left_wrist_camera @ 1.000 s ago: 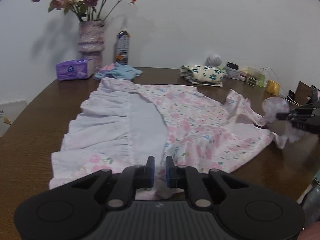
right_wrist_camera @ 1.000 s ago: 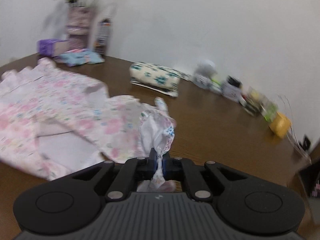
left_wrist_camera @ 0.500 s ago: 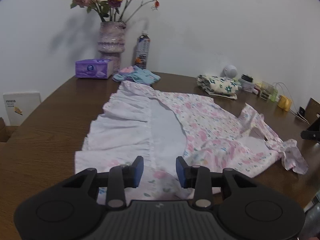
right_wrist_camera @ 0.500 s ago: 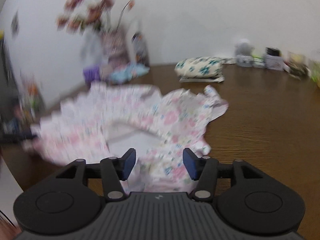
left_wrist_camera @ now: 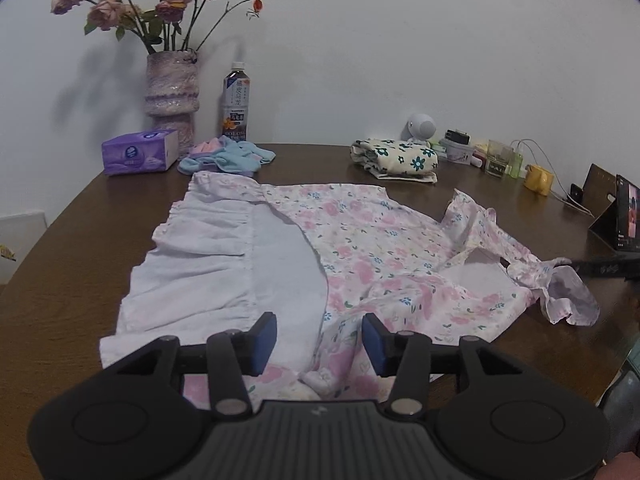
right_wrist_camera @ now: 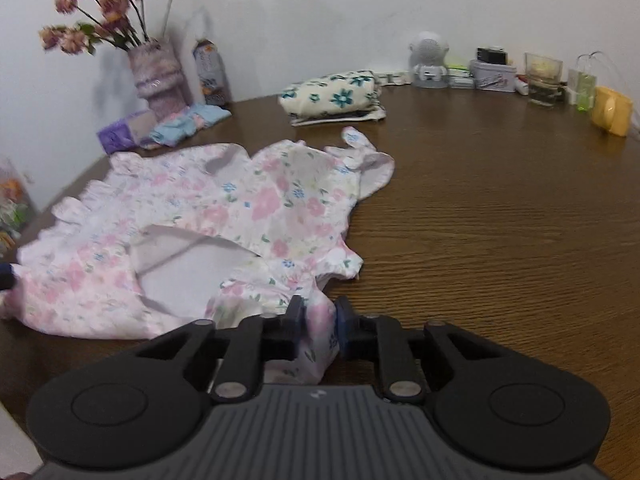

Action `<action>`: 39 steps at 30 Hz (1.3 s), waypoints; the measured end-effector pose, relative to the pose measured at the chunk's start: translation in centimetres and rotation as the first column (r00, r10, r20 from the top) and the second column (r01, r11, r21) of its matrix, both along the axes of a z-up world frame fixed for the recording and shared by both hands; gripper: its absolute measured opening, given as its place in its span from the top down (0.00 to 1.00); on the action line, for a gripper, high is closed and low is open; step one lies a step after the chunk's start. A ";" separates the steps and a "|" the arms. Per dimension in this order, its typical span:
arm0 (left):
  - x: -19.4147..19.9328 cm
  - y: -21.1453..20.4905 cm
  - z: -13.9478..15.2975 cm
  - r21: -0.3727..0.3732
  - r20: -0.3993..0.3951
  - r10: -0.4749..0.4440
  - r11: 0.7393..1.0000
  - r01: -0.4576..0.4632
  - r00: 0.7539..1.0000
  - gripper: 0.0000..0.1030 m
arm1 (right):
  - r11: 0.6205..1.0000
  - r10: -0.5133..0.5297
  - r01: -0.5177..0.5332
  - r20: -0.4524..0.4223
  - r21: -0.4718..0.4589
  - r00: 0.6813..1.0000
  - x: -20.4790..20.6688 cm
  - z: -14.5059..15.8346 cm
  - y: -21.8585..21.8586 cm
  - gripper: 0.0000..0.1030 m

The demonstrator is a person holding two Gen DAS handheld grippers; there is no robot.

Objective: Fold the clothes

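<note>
The dress [left_wrist_camera: 360, 264] lies spread on the brown table [left_wrist_camera: 72, 280], floral side up with its pale lining showing at the left. The left gripper [left_wrist_camera: 319, 340] hovers over the near hem, jaws opening, pads clear of the cloth. The right gripper [right_wrist_camera: 319, 326] has its jaws closing onto a bunched fold of the dress. A folded flowered cloth [left_wrist_camera: 394, 156] lies behind.

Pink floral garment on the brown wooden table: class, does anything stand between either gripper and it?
Nothing visible does. The pink floral garment lies directly under the opening left gripper, with its near hem between the jaws, untouched. The right gripper is closing on a bunched strap end of the same garment. The folded cream floral cloth lies well behind.
</note>
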State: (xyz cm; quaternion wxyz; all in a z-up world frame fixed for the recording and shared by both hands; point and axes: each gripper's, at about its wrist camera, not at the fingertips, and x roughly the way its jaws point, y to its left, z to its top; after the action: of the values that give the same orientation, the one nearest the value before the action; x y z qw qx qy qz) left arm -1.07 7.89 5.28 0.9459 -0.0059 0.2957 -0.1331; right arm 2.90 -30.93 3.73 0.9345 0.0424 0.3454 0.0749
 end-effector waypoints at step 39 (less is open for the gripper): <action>1.3 2.4 -2.8 0.189 -0.069 -0.145 0.970 0.155 0.987 0.85 | 0.879 0.476 -0.473 -0.127 0.060 0.870 7.5 -0.4 14.9 1.00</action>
State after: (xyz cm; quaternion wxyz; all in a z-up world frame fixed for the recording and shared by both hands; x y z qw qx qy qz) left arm 0.24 10.32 2.51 0.9209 0.1050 0.3324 -0.1745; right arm 10.44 -16.03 3.38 0.8606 -0.0258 0.4080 0.3036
